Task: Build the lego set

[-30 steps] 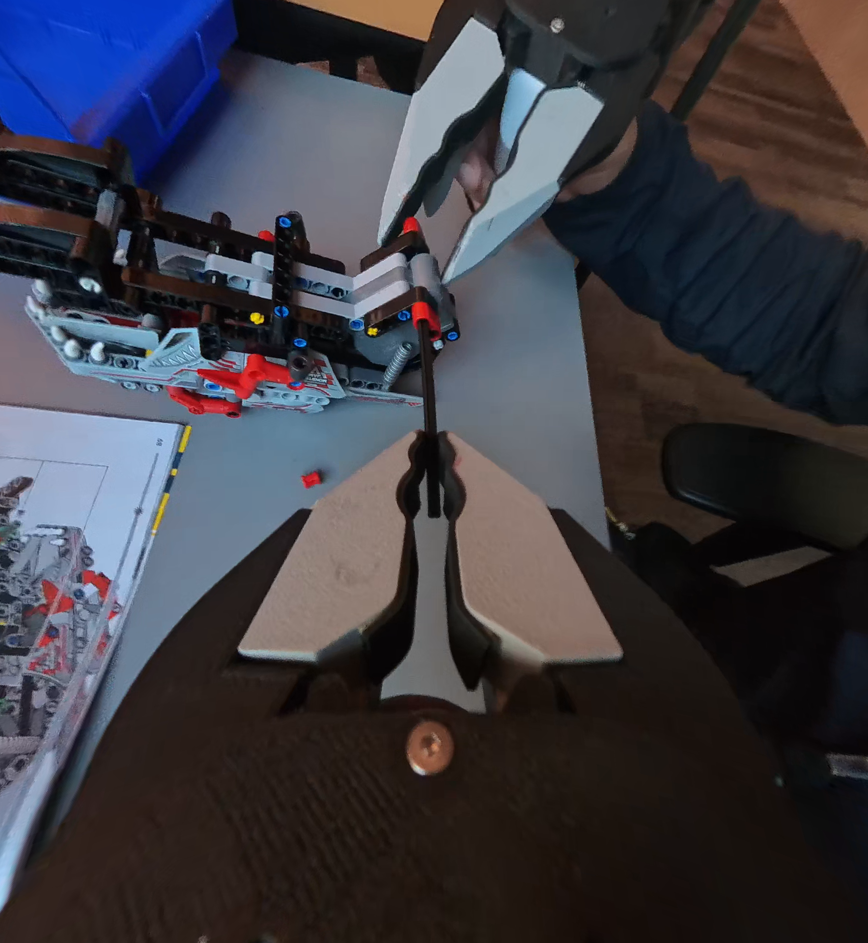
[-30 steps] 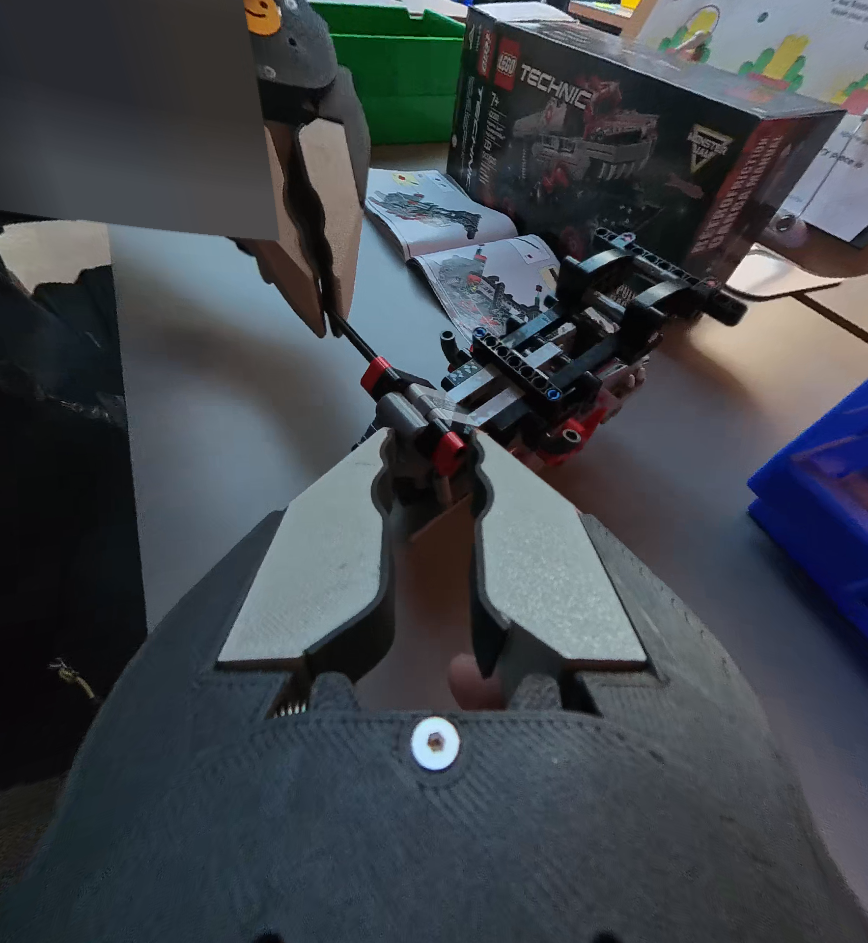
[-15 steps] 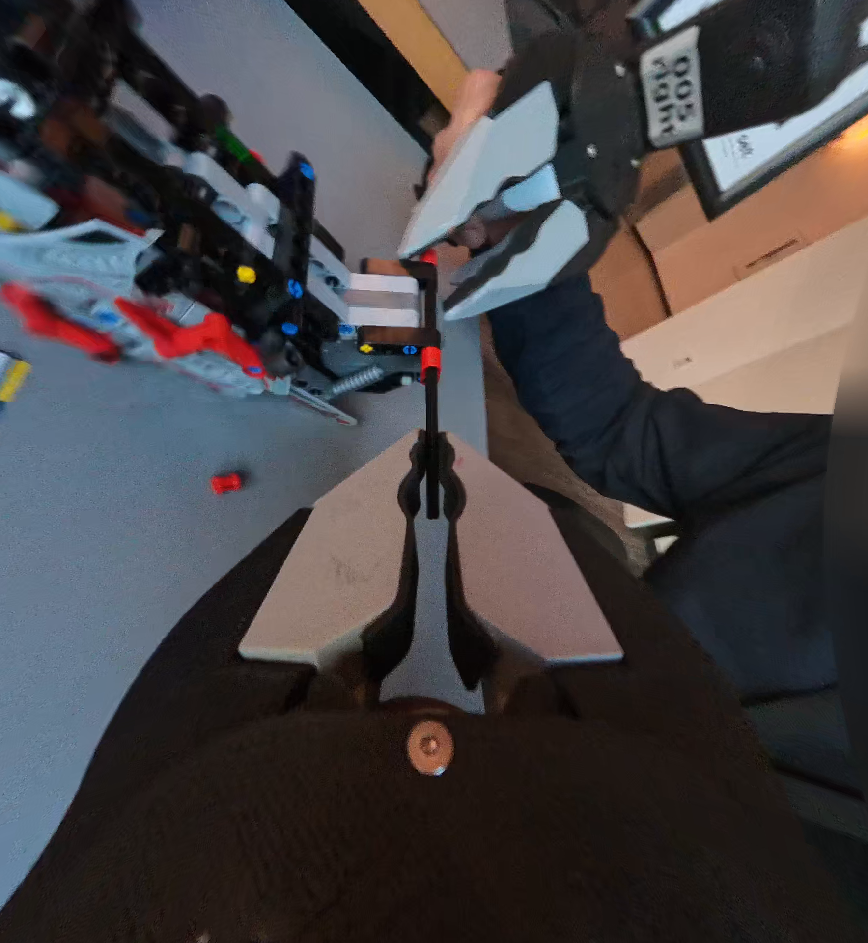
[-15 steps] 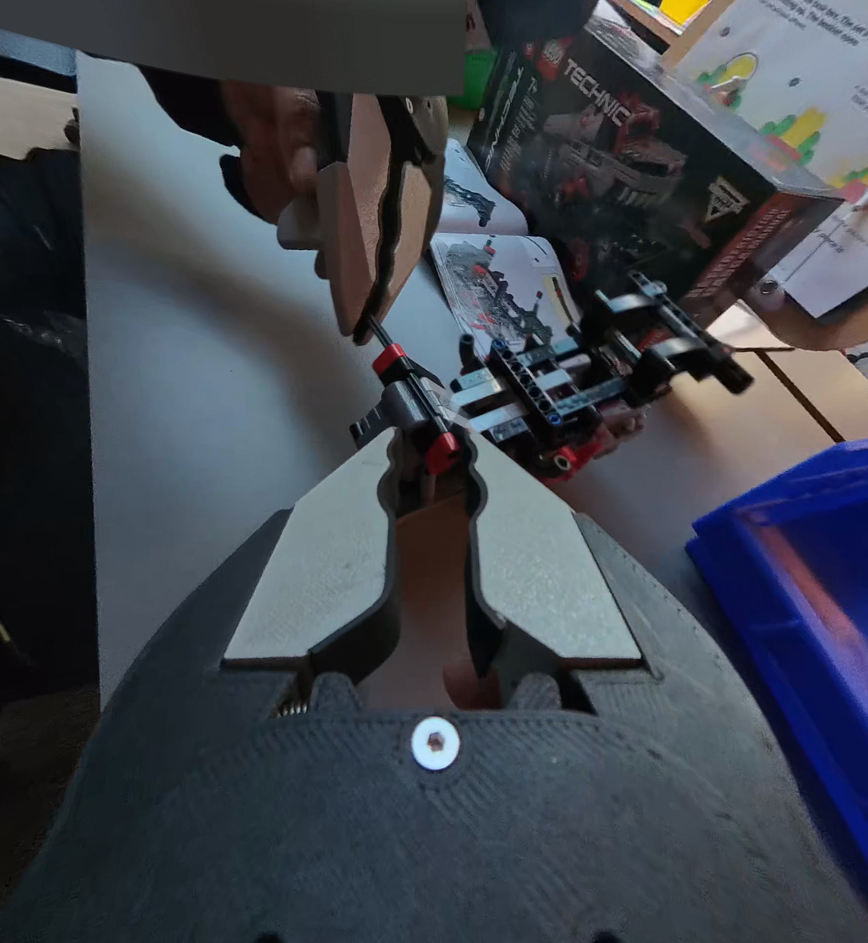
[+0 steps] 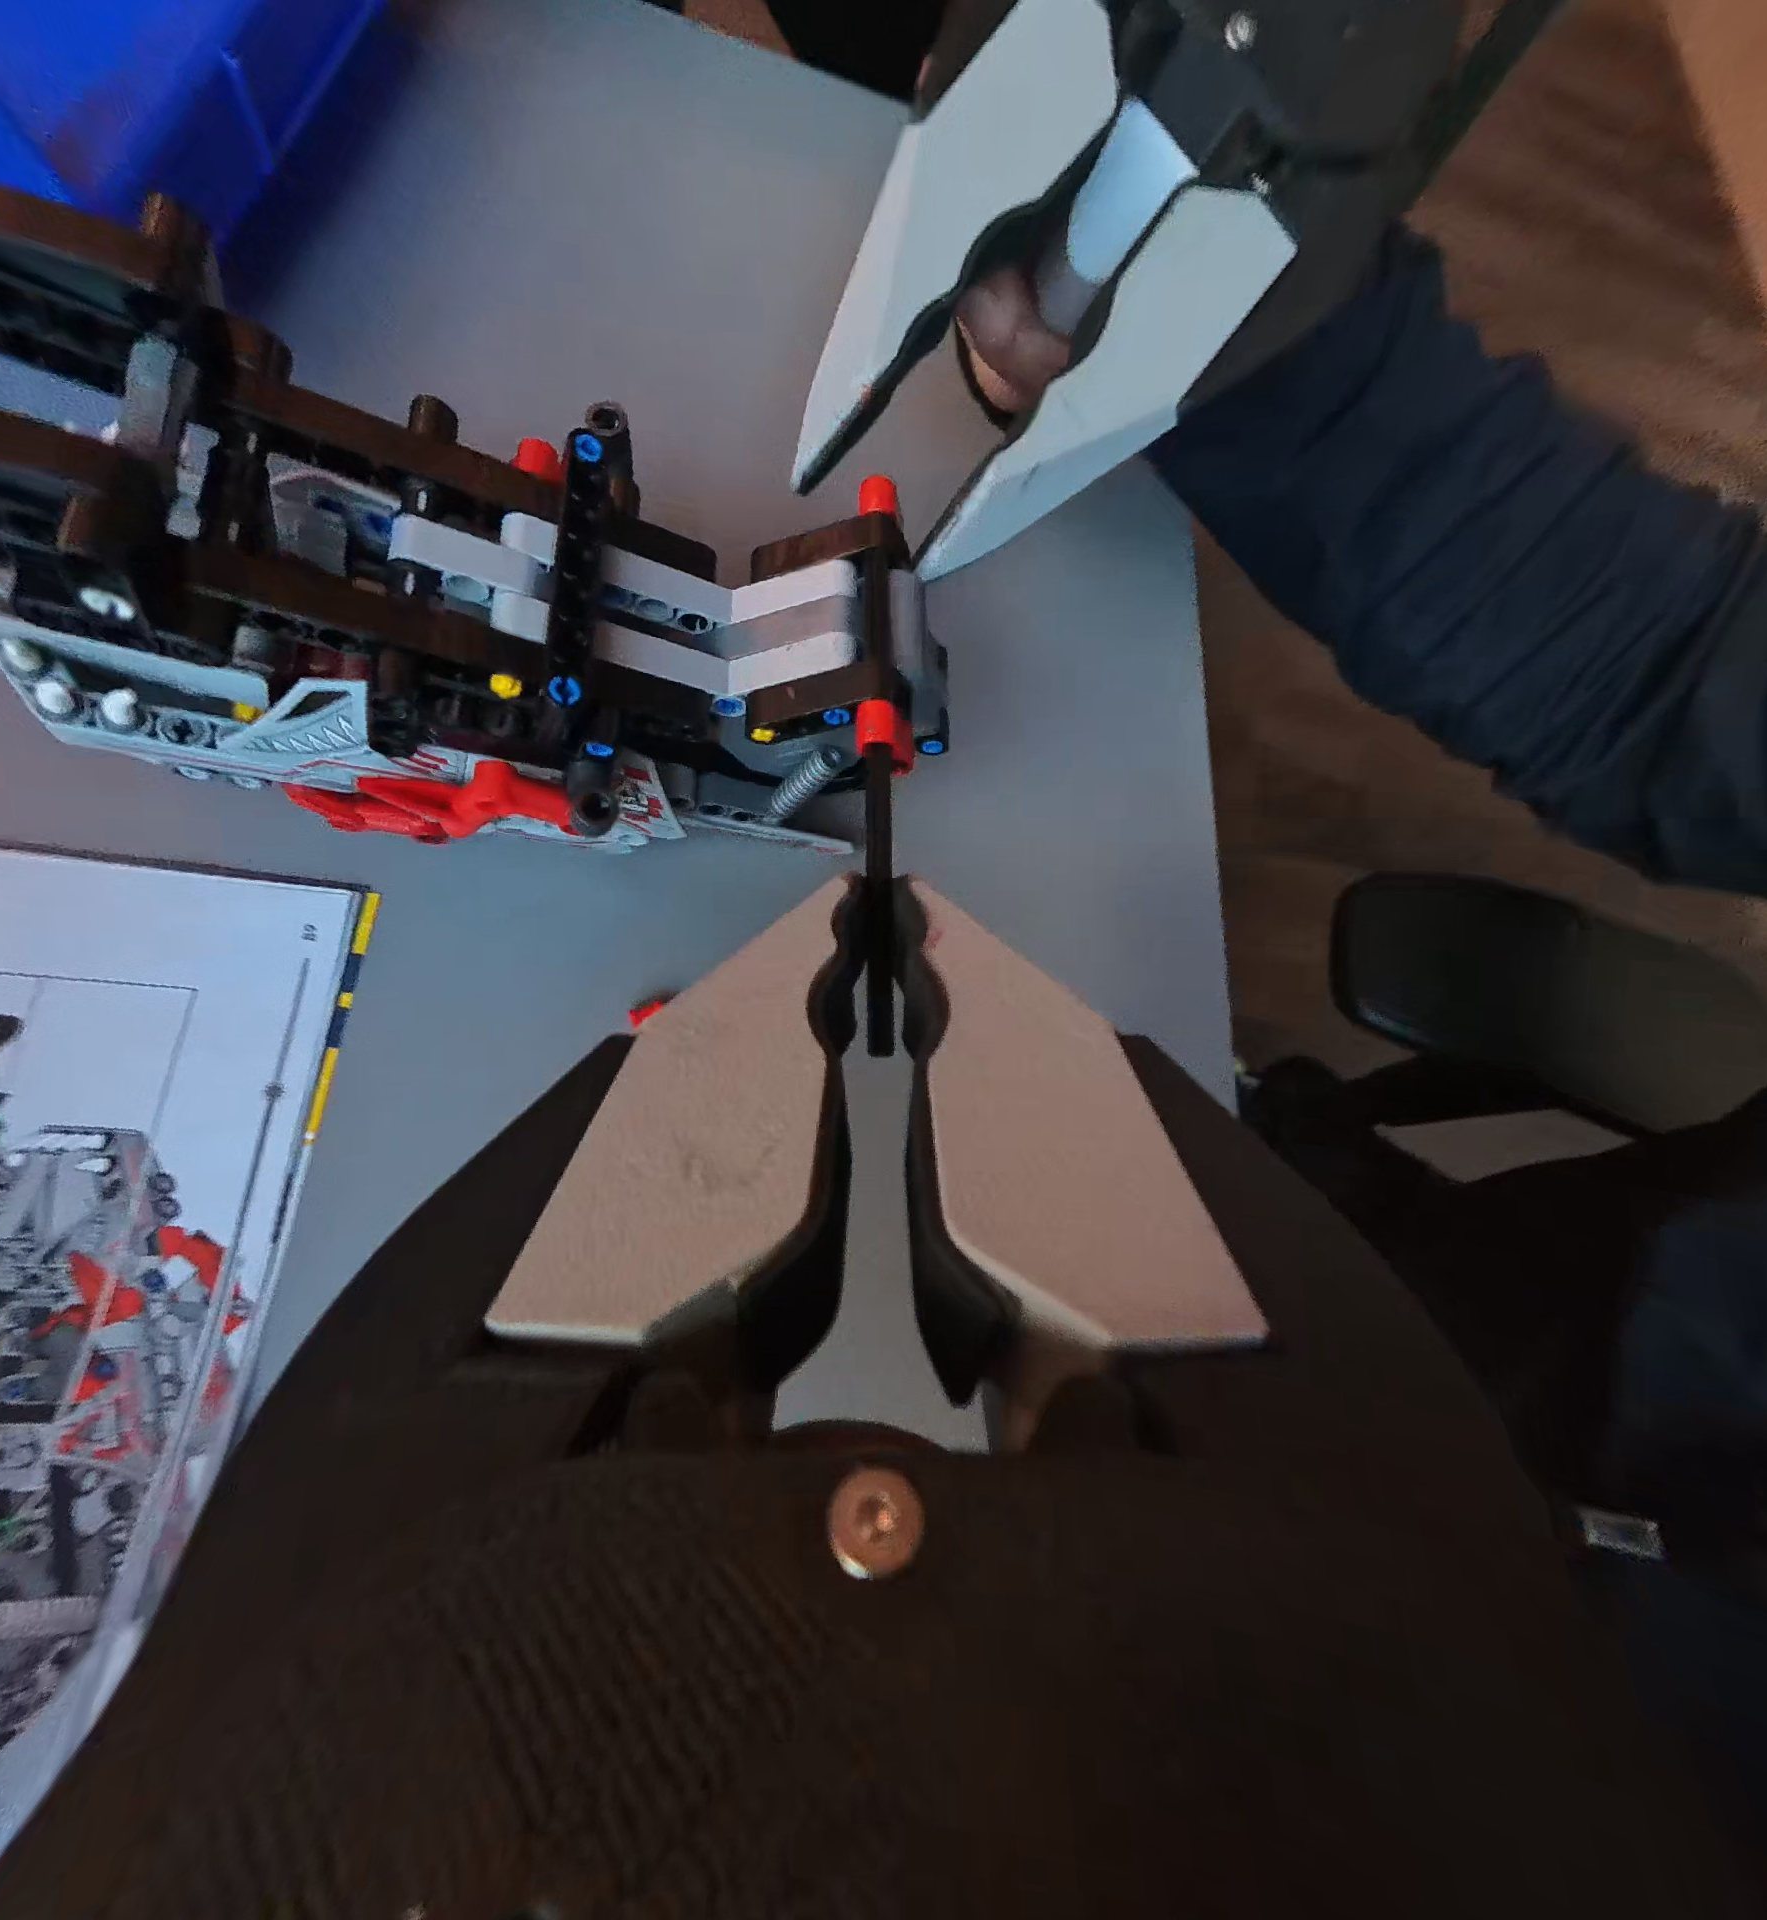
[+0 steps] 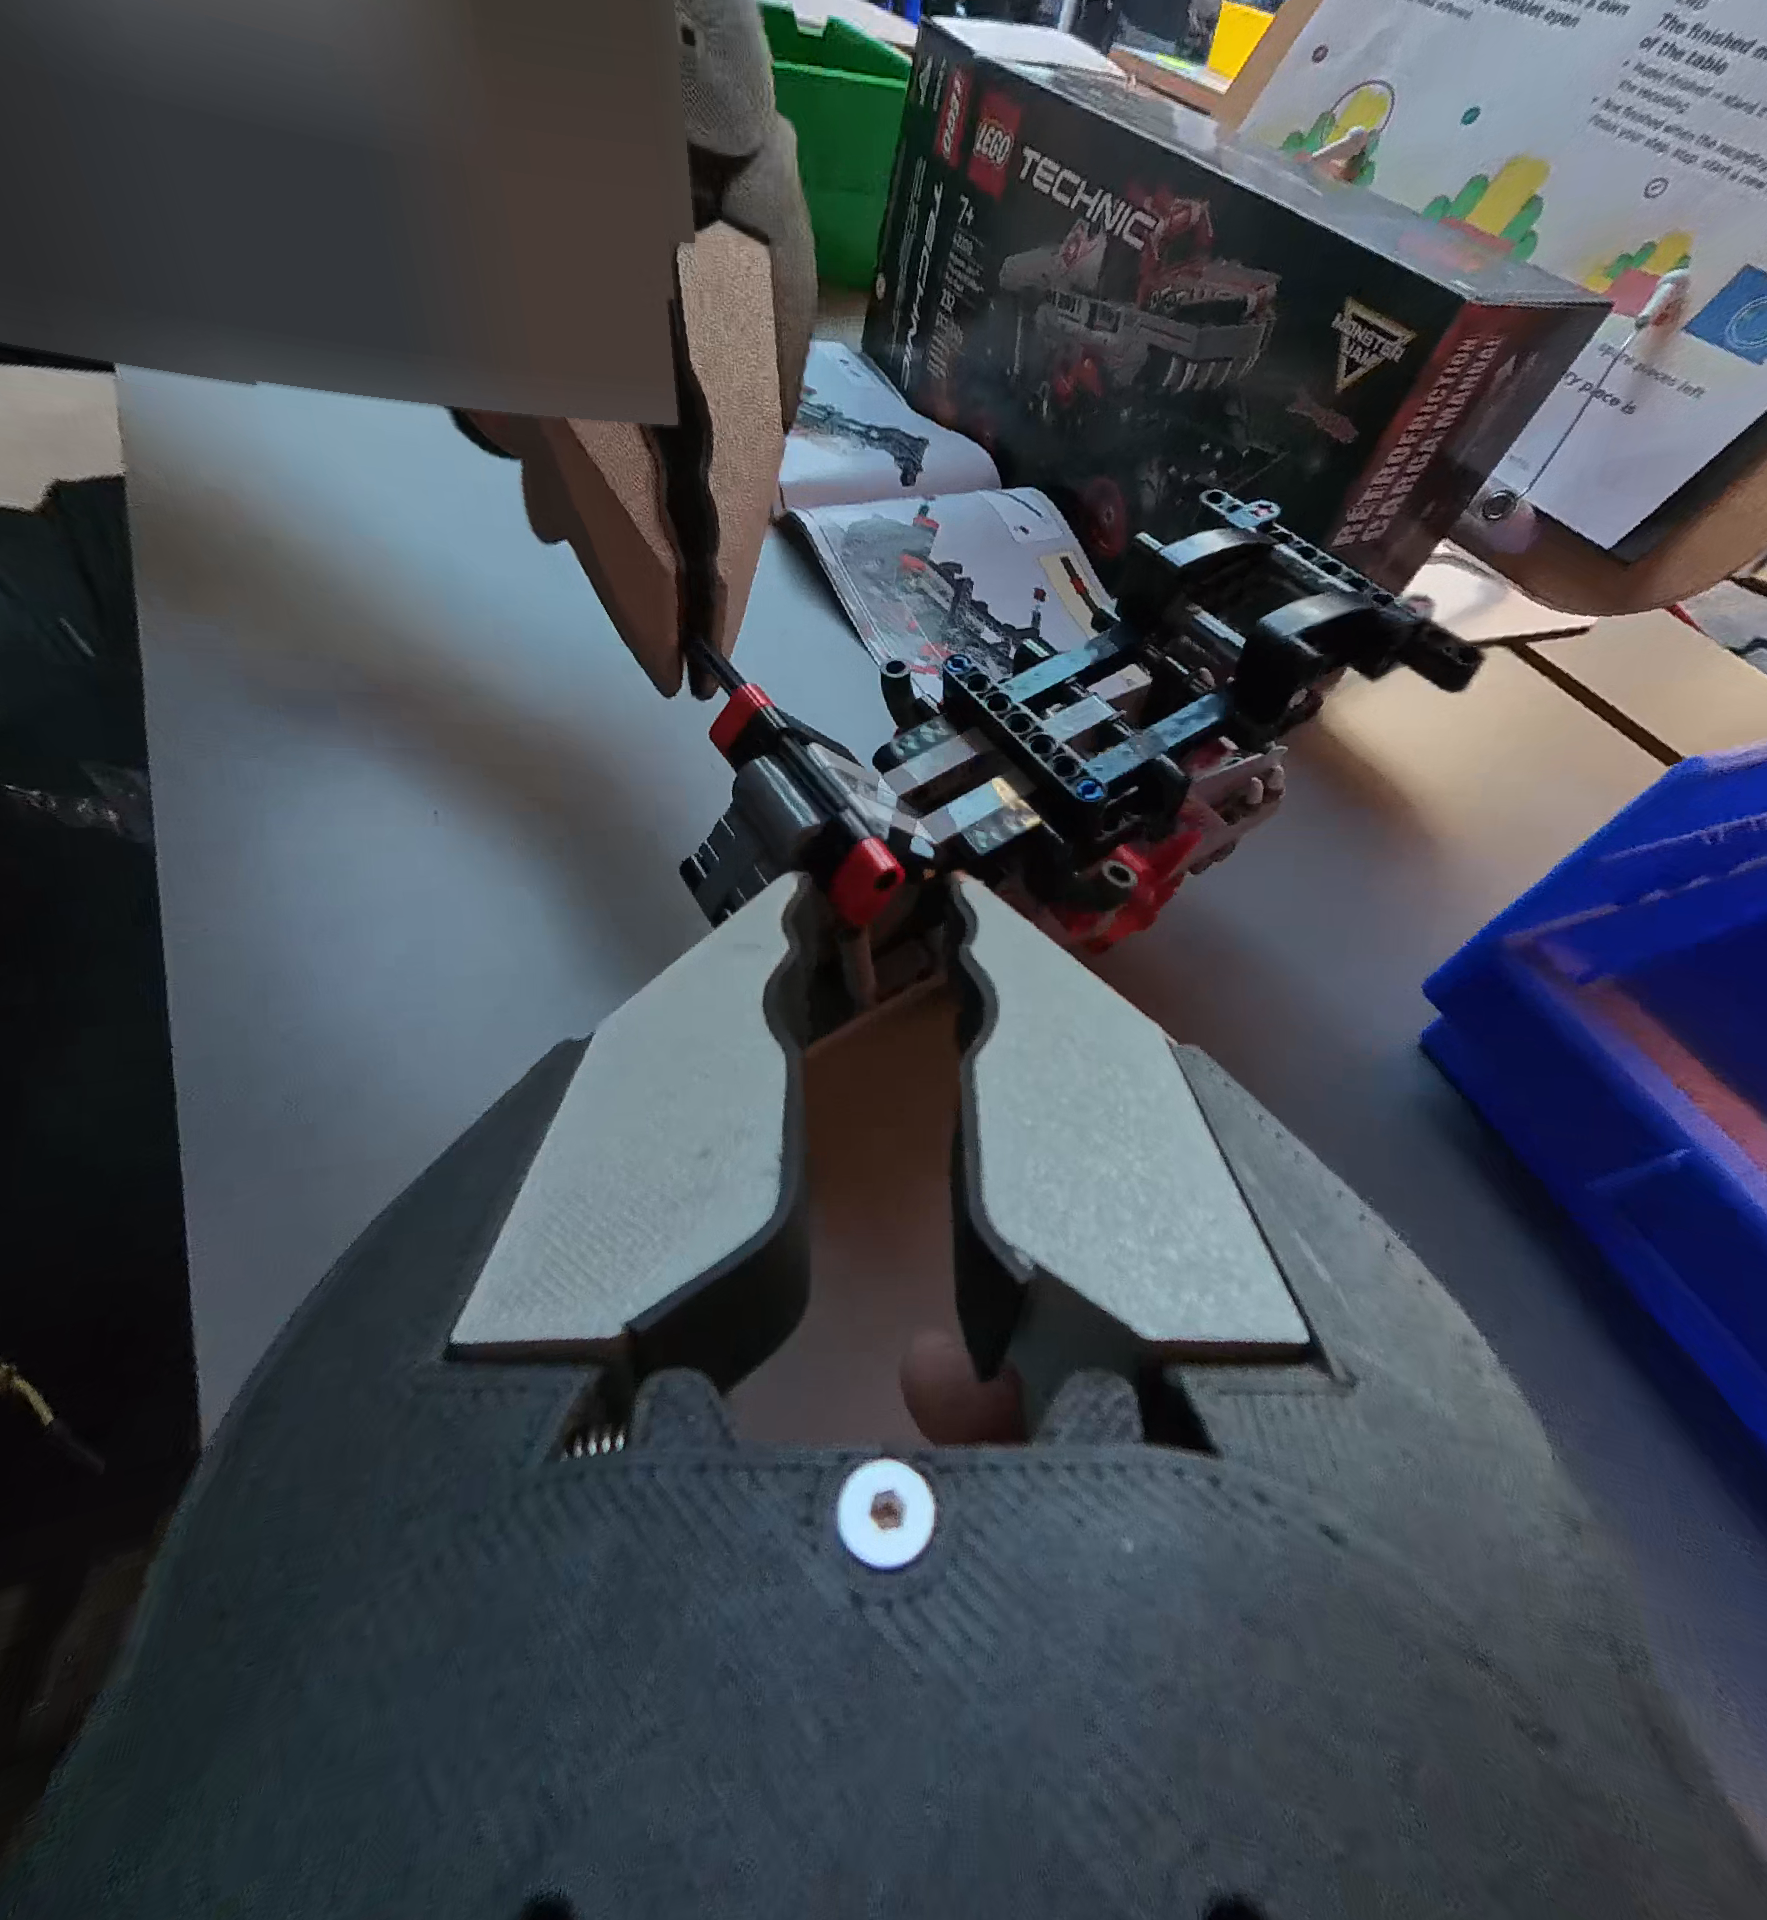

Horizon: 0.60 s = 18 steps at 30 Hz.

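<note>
Two tools met at one end of the lego model [image 5: 546,644] on the grey desk [image 5: 546,260]: the left tool [image 5: 877,904] was clamped on a thin black axle [image 5: 877,831] running through the model's red-capped end, while the right tool [image 6: 874,914] stood parted around that end, contact unclear. Beyond, the left tool's finger hid most of a loose red piece [image 5: 647,1010], and the instruction booklet [image 5: 79,1247] and blue bin [image 6: 1689,1039] were cut off by the frame, the far chassis blurred.

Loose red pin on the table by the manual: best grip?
Take the small red pin across its short body, from straight above with the jaws nearly shut. It lies flat on the bare table, apart from the model; the left gripper partly hides it.
</note>
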### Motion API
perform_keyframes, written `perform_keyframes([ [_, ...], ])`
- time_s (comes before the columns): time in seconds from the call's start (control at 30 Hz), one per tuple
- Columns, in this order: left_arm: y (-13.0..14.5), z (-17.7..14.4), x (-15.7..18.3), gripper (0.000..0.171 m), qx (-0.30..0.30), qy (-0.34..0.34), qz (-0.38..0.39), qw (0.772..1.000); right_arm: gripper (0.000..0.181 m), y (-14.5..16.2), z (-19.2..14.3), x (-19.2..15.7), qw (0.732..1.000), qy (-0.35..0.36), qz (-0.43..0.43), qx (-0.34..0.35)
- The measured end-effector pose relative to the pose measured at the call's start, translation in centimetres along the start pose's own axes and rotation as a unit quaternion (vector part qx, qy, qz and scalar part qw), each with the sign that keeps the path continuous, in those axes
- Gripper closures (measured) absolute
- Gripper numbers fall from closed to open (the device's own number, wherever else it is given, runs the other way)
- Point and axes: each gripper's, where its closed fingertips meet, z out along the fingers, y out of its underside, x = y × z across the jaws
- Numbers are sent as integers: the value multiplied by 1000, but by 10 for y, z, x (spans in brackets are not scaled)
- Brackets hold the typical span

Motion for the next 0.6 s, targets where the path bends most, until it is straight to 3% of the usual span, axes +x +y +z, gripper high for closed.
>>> perform_keyframes([
  [0.17, 0, -5, -5, 171, -47, -43, 100, 993, 169, -1, 4, -8, 1000, -25, 6, 8],
  [0.47, 7, -11, -7, 171, -116, -23, 212, 970, 170, -5, 8, -16, 998, -51, -20, 16],
  [0.6, 2, -12, -21, 171, -138, -113, 356, 917, 170, -3, 8, -13, 998, -15, -56, 3],
])
